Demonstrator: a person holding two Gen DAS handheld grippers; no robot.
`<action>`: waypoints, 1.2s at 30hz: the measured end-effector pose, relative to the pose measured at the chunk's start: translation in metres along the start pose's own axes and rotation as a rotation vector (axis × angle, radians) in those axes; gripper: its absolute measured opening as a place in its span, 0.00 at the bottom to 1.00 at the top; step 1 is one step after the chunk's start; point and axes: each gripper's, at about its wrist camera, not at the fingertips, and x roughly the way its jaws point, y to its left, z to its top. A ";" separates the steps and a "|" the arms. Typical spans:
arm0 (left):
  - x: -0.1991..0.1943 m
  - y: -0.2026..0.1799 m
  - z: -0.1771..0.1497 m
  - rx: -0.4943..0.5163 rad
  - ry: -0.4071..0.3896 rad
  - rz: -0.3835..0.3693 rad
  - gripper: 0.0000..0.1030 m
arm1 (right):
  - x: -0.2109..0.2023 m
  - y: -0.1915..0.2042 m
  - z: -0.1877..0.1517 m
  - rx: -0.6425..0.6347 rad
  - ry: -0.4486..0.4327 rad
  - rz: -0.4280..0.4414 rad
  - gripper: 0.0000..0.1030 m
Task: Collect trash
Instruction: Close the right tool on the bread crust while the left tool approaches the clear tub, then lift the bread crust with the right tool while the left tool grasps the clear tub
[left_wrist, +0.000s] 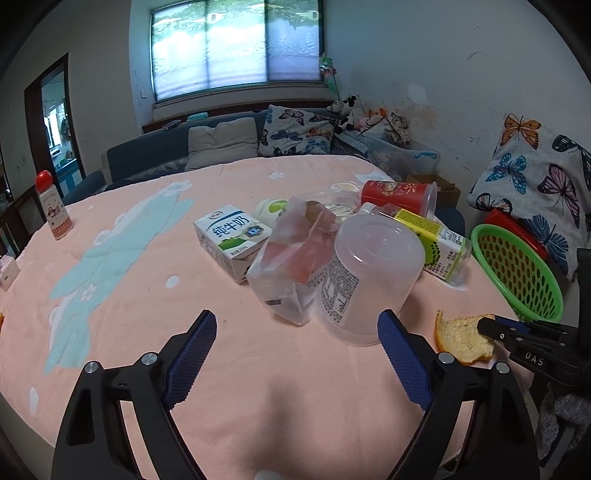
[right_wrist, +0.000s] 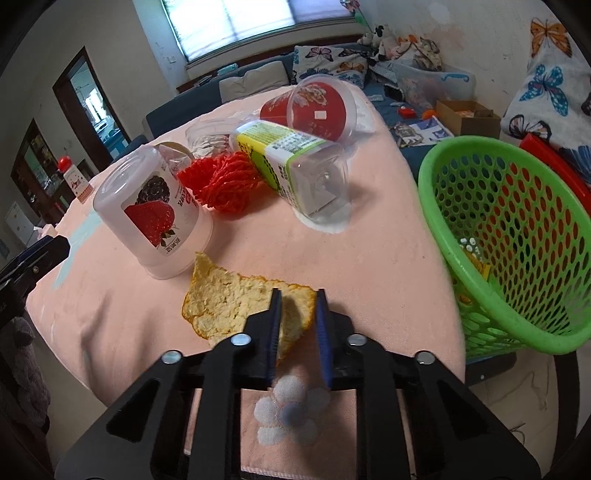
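An orange peel (right_wrist: 221, 302) lies near the table's edge; it also shows in the left wrist view (left_wrist: 461, 338). My right gripper (right_wrist: 297, 299) is closing around the peel's right end, jaws nearly shut with the peel between them. My left gripper (left_wrist: 297, 332) is wide open and empty above the cloth, just in front of an upturned clear yogurt cup (left_wrist: 365, 280) and a crumpled plastic bag (left_wrist: 291, 258). A milk carton (left_wrist: 231, 238), a green-yellow drink carton (right_wrist: 280, 158), a red cup (right_wrist: 317, 109) and red mesh (right_wrist: 221, 182) lie beyond.
A green mesh basket (right_wrist: 517, 325) hangs at the table's right edge with some scraps inside. The pink cloth (left_wrist: 147, 295) covers the round table. A red-capped bottle (left_wrist: 53, 210) stands at the far left. A sofa with pillows lies beyond.
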 end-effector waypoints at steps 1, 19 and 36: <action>0.002 -0.002 0.001 0.002 0.005 -0.009 0.84 | 0.000 0.000 0.002 -0.004 -0.005 -0.001 0.11; 0.041 -0.048 0.026 0.107 -0.014 -0.087 0.88 | -0.034 0.002 0.023 -0.050 -0.085 -0.009 0.09; 0.062 -0.052 0.025 0.123 0.015 -0.130 0.88 | -0.001 -0.023 -0.003 0.108 0.022 0.069 0.31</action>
